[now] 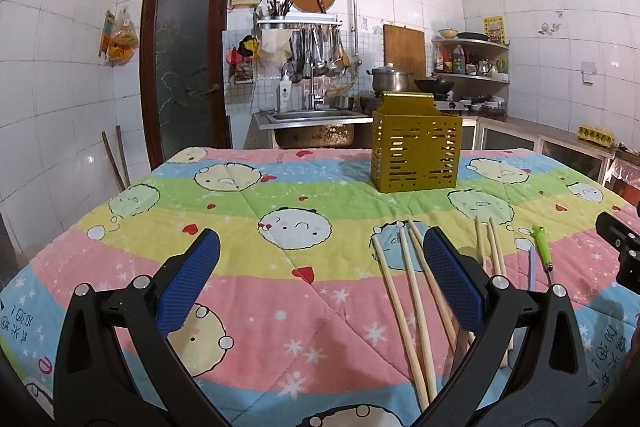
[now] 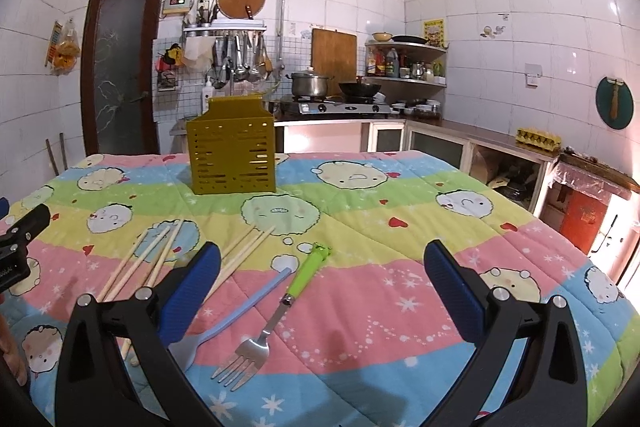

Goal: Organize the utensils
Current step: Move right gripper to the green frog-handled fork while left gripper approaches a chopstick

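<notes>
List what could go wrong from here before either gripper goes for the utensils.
1. The wooden chopsticks lie fanned and close together on the soft quilted tablecloth; a grasp may catch several or roll them.
2. The green-handled metal fork lies flat beside the blue-handled spoon, so the open right gripper may nudge both.
3. The slotted yellow utensil holder stands unsupported on cloth and might tip.

Both tools wide open, empty

Chopsticks beside spread left tool
</notes>
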A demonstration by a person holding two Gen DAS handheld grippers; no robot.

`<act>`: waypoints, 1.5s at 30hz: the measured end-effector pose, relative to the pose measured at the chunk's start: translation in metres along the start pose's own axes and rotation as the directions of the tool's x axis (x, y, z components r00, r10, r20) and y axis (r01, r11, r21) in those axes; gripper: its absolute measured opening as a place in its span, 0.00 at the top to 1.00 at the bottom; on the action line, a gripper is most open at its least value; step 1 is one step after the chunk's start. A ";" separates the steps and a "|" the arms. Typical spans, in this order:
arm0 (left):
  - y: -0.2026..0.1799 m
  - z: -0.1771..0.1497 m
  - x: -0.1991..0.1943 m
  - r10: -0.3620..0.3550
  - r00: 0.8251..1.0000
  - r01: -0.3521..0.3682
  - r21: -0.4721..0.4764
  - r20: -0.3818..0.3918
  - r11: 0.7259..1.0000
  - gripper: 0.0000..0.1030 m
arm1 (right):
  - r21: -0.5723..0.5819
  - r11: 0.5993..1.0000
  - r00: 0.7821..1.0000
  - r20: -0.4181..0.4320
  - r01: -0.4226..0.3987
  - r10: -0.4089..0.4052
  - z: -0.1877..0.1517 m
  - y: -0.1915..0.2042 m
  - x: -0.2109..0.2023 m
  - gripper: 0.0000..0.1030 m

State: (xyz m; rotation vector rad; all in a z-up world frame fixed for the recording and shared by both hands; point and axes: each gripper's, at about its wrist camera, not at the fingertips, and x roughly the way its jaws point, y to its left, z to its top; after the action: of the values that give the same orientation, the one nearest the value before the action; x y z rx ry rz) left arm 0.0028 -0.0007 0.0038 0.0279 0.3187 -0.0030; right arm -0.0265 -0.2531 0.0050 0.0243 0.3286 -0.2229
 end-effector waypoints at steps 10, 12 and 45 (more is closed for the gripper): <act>-0.007 0.011 0.037 -0.035 0.987 0.041 0.035 -0.157 0.999 0.05 | -0.048 0.999 0.989 -0.143 0.017 -0.023 0.005 0.009 0.034 0.04; -0.007 0.016 0.050 -0.047 0.981 0.054 0.034 -0.190 0.998 0.05 | -0.020 0.999 0.984 -0.173 0.027 -0.030 0.007 0.005 0.045 0.04; -0.021 0.005 0.183 -0.076 0.831 0.074 -0.025 -0.552 0.997 0.05 | 0.033 0.980 0.878 -0.451 0.198 -0.162 0.002 -0.012 0.148 0.05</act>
State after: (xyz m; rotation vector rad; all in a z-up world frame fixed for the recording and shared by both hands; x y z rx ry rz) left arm 0.1776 -0.0214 -0.0494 0.0127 0.9048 -0.0741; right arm 0.1075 -0.2966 -0.0410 0.1245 0.7851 -0.4178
